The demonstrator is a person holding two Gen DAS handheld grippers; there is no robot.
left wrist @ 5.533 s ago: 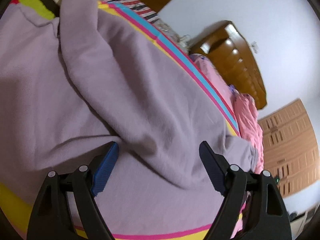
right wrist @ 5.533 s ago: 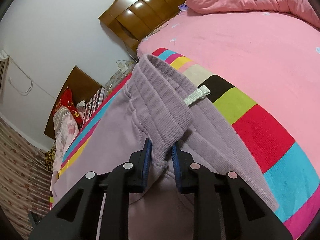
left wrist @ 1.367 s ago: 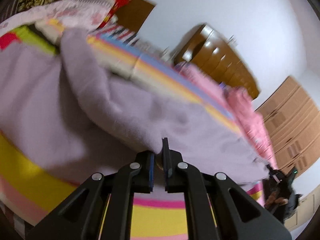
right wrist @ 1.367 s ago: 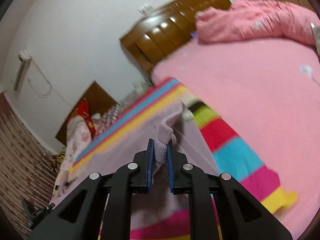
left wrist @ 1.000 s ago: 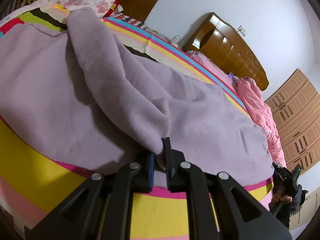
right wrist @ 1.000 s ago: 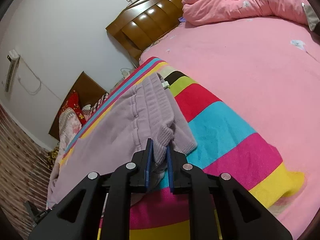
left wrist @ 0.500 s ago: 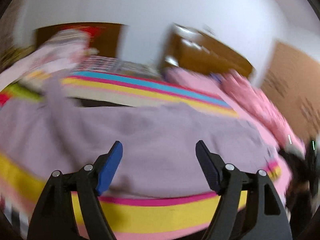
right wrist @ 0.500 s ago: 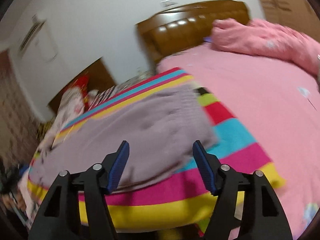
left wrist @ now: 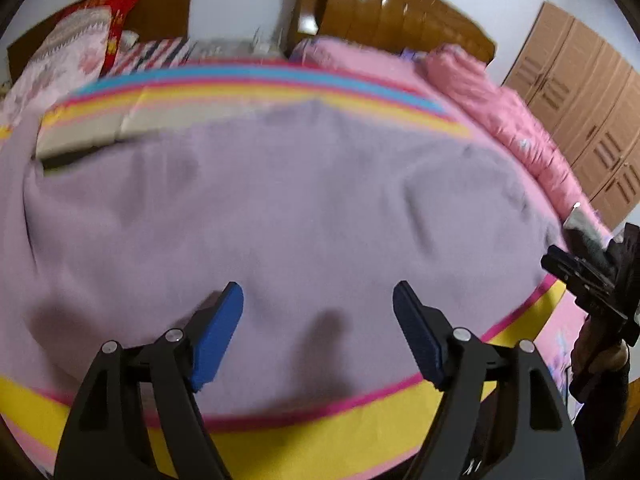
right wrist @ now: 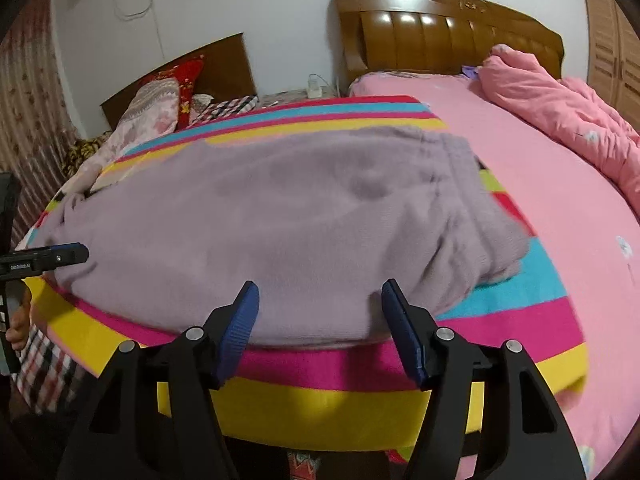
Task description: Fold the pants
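The lilac pants [left wrist: 280,208] lie folded lengthwise on a striped blanket [left wrist: 304,436] at the bed's near edge, also in the right wrist view [right wrist: 280,216]. The ribbed waistband [right wrist: 468,184] is at the right end. My left gripper [left wrist: 318,320] is open and empty above the near edge of the pants. My right gripper [right wrist: 320,316] is open and empty just in front of the pants' near edge. Each gripper shows at the edge of the other's view: the right one [left wrist: 592,280], the left one [right wrist: 44,260].
A pink sheet [right wrist: 560,216] covers the bed to the right, with a bunched pink quilt [right wrist: 560,100] by the wooden headboard [right wrist: 440,40]. Pillows [right wrist: 152,112] lie at the far left. Wooden wardrobes [left wrist: 580,92] stand at the right.
Both grippers were shut on the pants a second ago. They have let go, opened and drawn back from the bed edge. The pants now lie flat.
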